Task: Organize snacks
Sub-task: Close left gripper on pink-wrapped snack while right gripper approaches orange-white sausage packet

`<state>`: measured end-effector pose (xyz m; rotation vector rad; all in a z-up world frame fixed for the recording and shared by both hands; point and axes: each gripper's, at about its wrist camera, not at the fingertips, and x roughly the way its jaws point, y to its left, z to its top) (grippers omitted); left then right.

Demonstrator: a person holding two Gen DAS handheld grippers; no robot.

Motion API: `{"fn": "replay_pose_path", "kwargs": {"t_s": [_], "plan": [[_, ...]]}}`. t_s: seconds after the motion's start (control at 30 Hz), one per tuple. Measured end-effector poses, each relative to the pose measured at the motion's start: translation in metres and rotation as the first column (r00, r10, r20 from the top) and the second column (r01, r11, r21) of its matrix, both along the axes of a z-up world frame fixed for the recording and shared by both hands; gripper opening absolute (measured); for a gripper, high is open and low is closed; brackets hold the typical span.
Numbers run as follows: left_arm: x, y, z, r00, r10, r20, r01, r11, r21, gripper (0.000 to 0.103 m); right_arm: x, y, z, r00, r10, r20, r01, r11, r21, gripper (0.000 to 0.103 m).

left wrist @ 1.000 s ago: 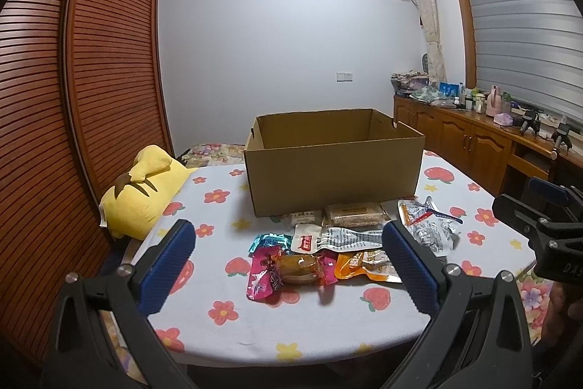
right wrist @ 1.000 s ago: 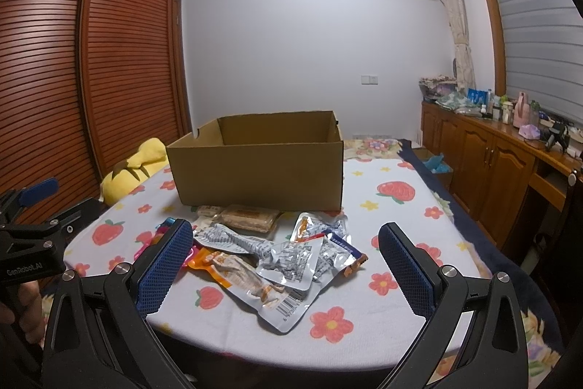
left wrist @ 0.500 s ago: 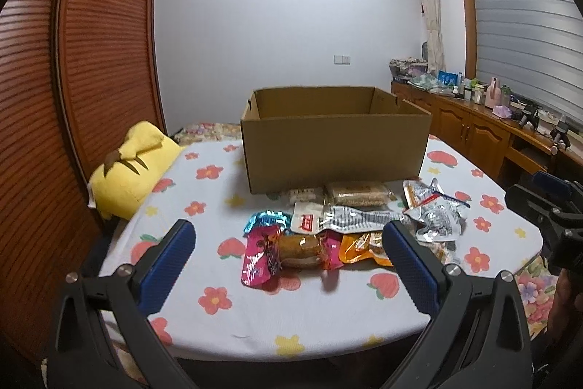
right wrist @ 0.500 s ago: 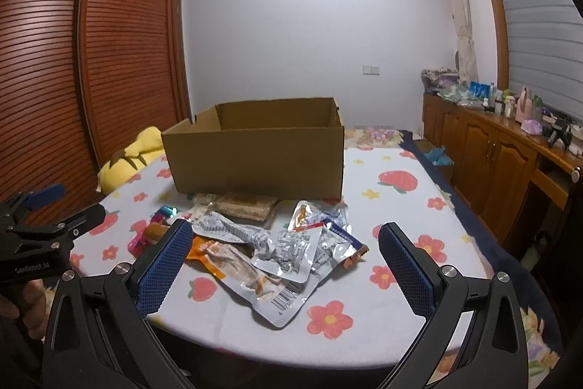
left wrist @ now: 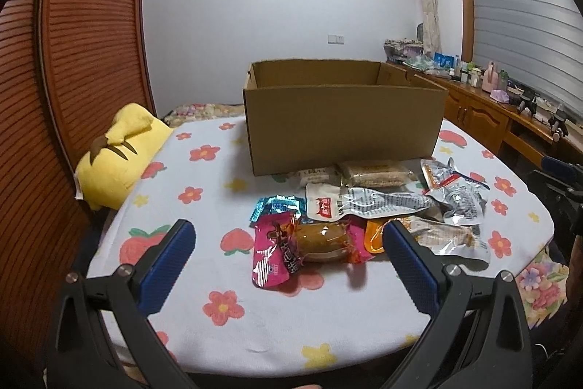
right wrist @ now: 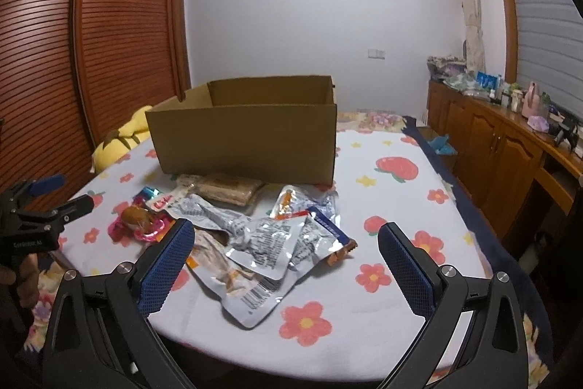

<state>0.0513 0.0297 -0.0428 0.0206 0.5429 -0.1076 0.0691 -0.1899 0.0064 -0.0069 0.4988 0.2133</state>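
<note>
Left gripper [left wrist: 288, 243]: jaws spread, empty; centre over pink packet [left wrist: 271, 252], pinch mid-body, lift clear into cardboard box [left wrist: 344, 126].

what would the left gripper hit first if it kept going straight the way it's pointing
Probably the pink snack packet: it lies centred just ahead of the open left gripper, with the cardboard box farther behind. Depth is hard to judge.
</note>
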Motion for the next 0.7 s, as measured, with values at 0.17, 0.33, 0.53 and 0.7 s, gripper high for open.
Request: {"fn": "replay_pose_path", "kwargs": {"t_s": [0.17, 0.33, 0.53, 0.7], "plan": [[0.017, -0.002, -0.01, 0.998, -0.024, -0.054, 0.025, 1.0, 0.008, 0.101, 0.01, -0.003, -0.007, 0.998, 0.03, -0.048, -0.03, 1.0, -0.001, 0.101], [0.037, -0.009, -0.021, 0.991, -0.053, -0.122, 0.054, 0.999, 0.005, 0.096, 0.016, 0.005, -0.013, 0.994, 0.074, -0.085, -0.075, 0.997, -0.003, 0.1], [0.061, -0.018, -0.034, 0.976, -0.069, -0.204, 0.073, 0.997, 0.009, 0.084, 0.022, 0.02, -0.018, 0.983, 0.138, -0.12, -0.139, 0.99, -0.003, 0.098], [0.078, -0.019, -0.042, 0.956, -0.11, -0.272, 0.103, 0.994, -0.039, 0.084, 0.027, 0.032, -0.022, 0.974, 0.176, -0.14, -0.181, 0.983, -0.025, 0.098]]}}
